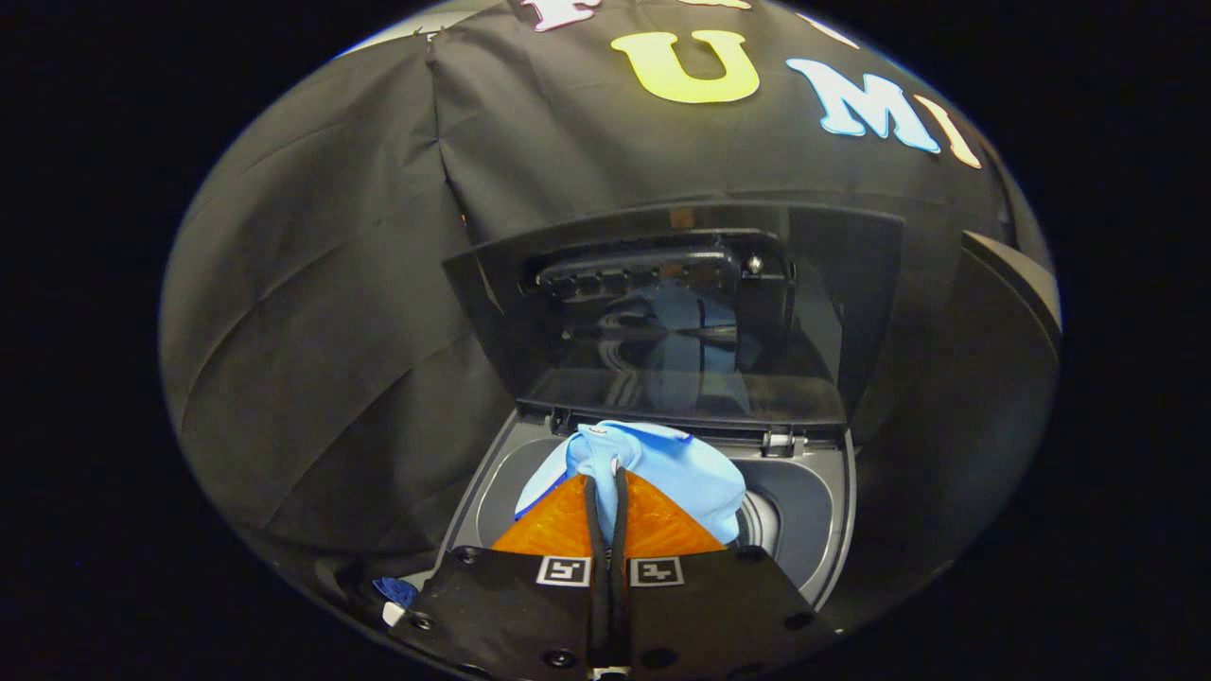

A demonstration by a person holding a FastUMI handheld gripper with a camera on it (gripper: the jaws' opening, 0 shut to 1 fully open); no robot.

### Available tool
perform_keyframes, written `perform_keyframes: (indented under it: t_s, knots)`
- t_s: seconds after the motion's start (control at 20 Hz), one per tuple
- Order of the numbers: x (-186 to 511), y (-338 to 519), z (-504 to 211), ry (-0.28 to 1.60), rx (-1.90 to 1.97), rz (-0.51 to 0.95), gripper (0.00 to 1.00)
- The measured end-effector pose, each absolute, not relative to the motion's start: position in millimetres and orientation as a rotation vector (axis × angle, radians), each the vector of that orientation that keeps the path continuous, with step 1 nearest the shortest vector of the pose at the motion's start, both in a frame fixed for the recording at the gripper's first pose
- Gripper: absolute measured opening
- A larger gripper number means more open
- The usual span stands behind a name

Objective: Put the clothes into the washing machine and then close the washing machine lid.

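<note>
Gripper view: the gripper (606, 470) has its two fingers pressed together, pinching a light blue garment (662, 468) that hangs over the round opening of the washing machine (814, 511). Beyond, the lid (681, 322) stands raised.

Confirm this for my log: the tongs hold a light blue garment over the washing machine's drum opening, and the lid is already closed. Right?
Not quite. In the gripper view the dark tinted lid stands raised behind the drum opening. The rest holds: the tongs pinch the light blue garment over the grey washing machine.
</note>
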State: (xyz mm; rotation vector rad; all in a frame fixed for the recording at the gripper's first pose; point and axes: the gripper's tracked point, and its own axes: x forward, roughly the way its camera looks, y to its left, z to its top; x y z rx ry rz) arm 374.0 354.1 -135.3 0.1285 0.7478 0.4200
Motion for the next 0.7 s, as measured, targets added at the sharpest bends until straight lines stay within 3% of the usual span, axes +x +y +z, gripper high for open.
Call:
perform_keyframes:
  t_s: [0.7]
  knots:
    - [376.1,376.5,-210.6,0.830,0.076,0.333,0.02]
